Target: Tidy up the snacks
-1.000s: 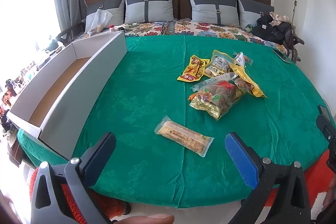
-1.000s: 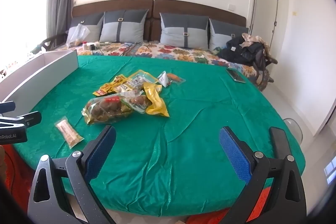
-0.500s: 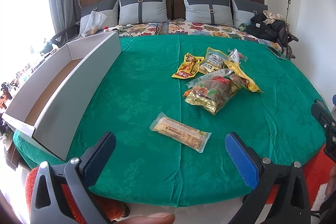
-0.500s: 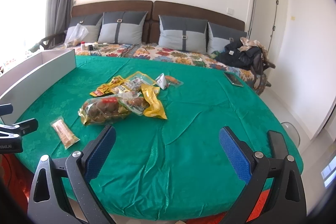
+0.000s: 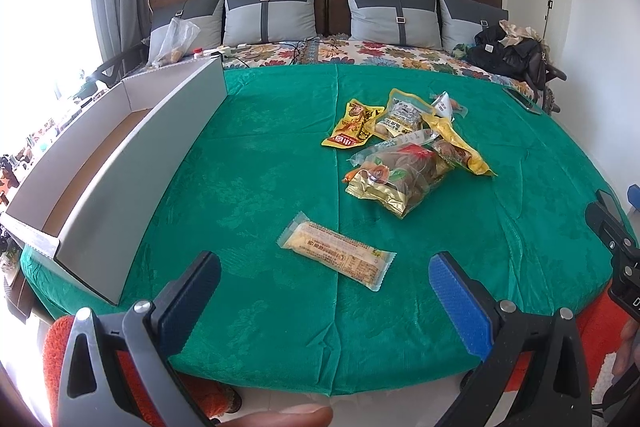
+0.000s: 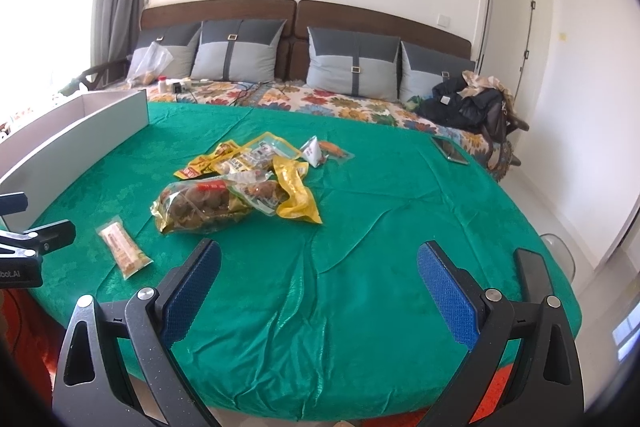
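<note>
Both grippers hover at the near edge of the round desk (image 5: 260, 163) with its green cloth, the left gripper (image 5: 324, 295) and the right gripper (image 6: 318, 287) each with jaws spread wide and holding nothing. A long biscuit packet (image 5: 336, 251) lies alone just ahead of the left one. Farther in sits a heap of snack bags (image 6: 240, 187), and an open grey cardboard box (image 5: 132, 163) stands along the desk's left side.

the left gripper (image 5: 324, 291) is held with its jaws wide apart and nothing between them, above the near edge of the green tablecloth (image 5: 256, 179). a long clear-wrapped snack bar (image 5: 336, 250) is seen just ahead. a pile of snack bags (image 5: 404, 151) lies farther back. an open cardboard box (image 5: 132, 163) stands at the left.
</note>
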A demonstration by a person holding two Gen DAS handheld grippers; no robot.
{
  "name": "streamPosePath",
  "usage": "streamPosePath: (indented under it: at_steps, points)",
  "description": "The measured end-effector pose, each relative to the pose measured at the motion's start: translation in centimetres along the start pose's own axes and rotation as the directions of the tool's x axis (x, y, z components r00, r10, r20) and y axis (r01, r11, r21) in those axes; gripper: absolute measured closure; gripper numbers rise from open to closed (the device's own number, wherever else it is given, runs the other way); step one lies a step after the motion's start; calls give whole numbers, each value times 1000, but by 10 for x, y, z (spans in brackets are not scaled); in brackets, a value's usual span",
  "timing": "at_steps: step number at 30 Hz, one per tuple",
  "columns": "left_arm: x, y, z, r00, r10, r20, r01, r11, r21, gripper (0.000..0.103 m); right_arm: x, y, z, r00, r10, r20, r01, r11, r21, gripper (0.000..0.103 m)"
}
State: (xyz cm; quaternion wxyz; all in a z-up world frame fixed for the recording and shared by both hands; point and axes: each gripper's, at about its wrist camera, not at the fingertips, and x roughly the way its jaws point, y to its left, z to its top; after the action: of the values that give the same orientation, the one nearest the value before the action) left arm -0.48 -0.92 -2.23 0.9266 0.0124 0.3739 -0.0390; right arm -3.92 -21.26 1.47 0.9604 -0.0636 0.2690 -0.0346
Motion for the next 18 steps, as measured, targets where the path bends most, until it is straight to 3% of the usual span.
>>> streamPosePath:
  at_steps: [18]
  points:
    - [-2, 6, 2, 1000, -11, 7, 11, 1000, -25, 0, -3, 3, 2, 1000, 0, 9, 0, 1000, -12, 3]
